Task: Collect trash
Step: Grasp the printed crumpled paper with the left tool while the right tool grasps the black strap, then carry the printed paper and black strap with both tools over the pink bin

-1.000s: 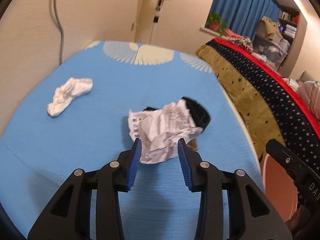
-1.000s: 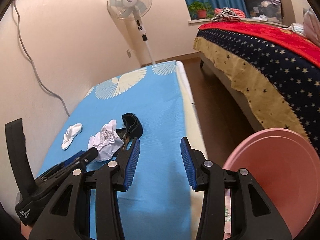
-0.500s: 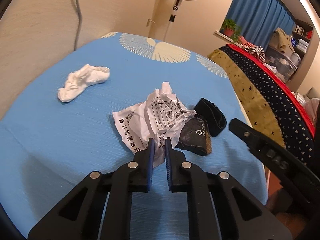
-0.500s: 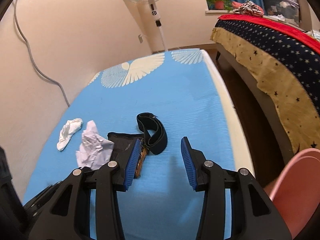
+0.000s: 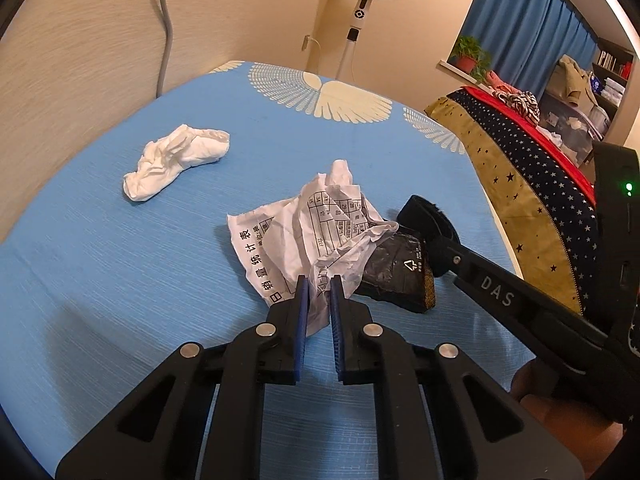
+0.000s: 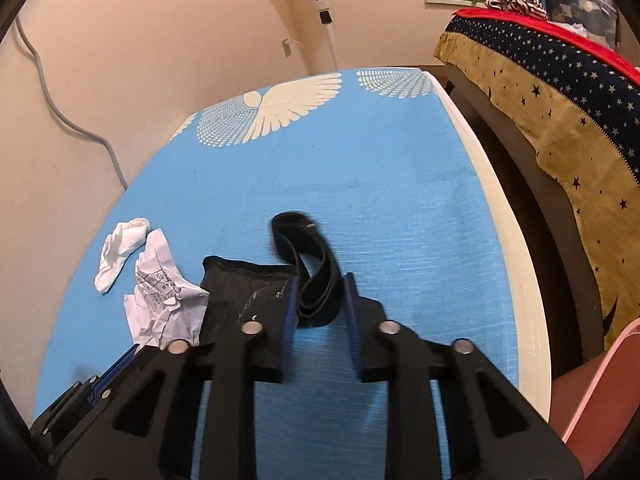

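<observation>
A crumpled printed paper lies on the blue mattress. My left gripper is shut on its near edge. A black foil wrapper lies just right of the paper, and shows in the right wrist view. A black band loop lies beside it. My right gripper is partly closed around the band's near end; its jaws stand apart on either side. The paper also shows at the left of the right wrist view. A white crumpled tissue lies further left.
A pink bin stands on the floor at the right. A bed with a star-patterned cover runs along the right. A standing fan is behind the mattress. A wall with a grey cable is on the left.
My left gripper closed on the paper's edge and still holds it. My right gripper moved forward and down onto the black band, and its jaws narrowed around it.
</observation>
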`<action>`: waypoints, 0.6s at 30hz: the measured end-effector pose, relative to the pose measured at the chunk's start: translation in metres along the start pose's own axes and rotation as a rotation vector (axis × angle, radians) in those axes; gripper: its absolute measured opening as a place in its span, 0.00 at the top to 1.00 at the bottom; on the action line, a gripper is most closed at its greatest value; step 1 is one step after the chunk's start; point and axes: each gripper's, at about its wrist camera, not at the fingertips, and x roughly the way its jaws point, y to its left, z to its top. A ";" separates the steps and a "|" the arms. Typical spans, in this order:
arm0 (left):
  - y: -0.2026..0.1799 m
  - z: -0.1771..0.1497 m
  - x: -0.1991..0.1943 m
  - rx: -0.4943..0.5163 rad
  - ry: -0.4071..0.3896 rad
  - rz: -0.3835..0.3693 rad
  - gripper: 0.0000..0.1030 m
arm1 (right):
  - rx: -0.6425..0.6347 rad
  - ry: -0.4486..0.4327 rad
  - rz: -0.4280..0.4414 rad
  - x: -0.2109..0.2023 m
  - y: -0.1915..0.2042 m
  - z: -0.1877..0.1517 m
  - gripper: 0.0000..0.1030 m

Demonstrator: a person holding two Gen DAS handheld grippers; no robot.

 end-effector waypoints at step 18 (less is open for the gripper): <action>-0.009 -0.015 -0.034 0.036 -0.025 -0.034 0.90 | 0.068 -0.045 -0.060 -0.078 -0.026 -0.046 0.90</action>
